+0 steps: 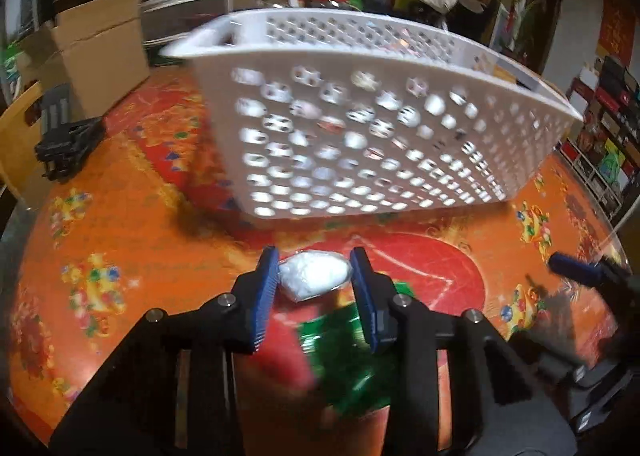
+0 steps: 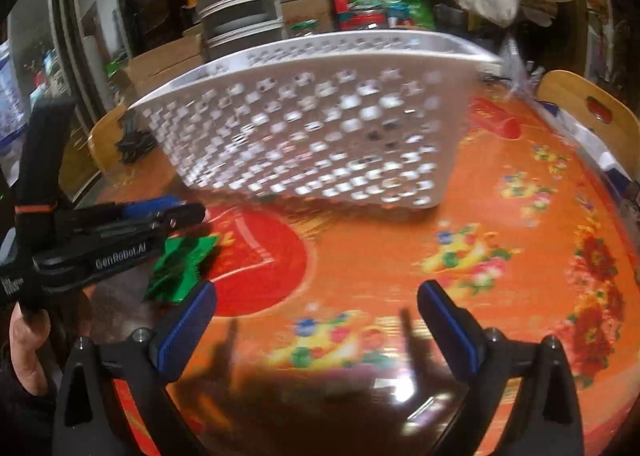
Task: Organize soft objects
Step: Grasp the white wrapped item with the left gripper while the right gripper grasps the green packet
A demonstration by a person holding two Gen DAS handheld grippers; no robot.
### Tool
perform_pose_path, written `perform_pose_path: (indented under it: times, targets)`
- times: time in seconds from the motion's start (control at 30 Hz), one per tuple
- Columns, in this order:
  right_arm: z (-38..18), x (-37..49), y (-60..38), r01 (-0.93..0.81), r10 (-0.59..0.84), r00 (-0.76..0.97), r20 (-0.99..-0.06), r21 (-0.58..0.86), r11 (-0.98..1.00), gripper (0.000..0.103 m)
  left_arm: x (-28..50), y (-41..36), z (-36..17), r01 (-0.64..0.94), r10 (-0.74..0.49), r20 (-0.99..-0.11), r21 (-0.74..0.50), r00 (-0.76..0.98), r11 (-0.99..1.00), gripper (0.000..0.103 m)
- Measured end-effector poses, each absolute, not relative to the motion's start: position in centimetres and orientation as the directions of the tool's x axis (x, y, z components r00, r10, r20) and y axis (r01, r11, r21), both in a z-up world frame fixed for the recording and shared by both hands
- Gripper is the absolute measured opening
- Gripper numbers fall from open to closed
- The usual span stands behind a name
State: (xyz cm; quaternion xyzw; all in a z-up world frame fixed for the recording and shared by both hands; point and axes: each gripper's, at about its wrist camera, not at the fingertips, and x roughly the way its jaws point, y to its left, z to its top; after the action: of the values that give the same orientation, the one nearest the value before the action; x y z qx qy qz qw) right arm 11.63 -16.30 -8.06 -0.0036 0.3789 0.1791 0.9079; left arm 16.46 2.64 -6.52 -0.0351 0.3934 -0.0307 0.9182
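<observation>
Left tool (image 1: 314, 280) half-open, pads flanking white bundle (image 1: 312, 276), contact unclear.

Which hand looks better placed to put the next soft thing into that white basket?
The left. Its gripper already has the white bundle and green packet between its jaws, facing the basket. The right gripper is open over bare tablecloth.

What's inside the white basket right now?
Through the white basket's perforated wall, only blurred white and dark patches show. Its rim hides the interior from both views, so the contents cannot be identified.
</observation>
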Motion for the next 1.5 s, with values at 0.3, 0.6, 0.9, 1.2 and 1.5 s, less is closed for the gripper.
perform_pose_path:
  times: [0.3,0.6,0.9,1.2,1.5]
  targets:
    - [-8.9,11.4,-9.2,-0.439,0.382,0.585,-0.715,0.116,0.891,0.100,13.6,9.0,-6.6,-0.085,-0.034,-0.709,-0.132,0.705,0.988,0.034]
    - [-9.7,11.7,-3.9,-0.466,0.319,0.561,-0.764,0.027,0.884,0.085,12.2,12.0,-7.7,-0.116,-0.057,-0.708,-0.194,0.704,0.974,0.034]
    - [-9.9,11.3,-2.1,-0.483,0.267,0.585,-0.766,-0.064,0.873,0.059,11.9,12.0,-8.0,-0.120,-0.072,-0.706,-0.218,0.705,0.968,0.034]
    - [-9.8,10.4,-3.6,-0.496,0.293,0.598,-0.746,-0.057,0.867,0.052,11.8,11.1,-7.8,-0.107,-0.074,-0.701,-0.210,0.709,0.972,0.034]
    - [-8.0,9.6,-7.8,-0.455,0.310,0.637,-0.706,-0.020,0.890,0.052,11.6,8.4,-7.3,-0.063,-0.087,-0.691,-0.189,0.718,0.980,0.034]
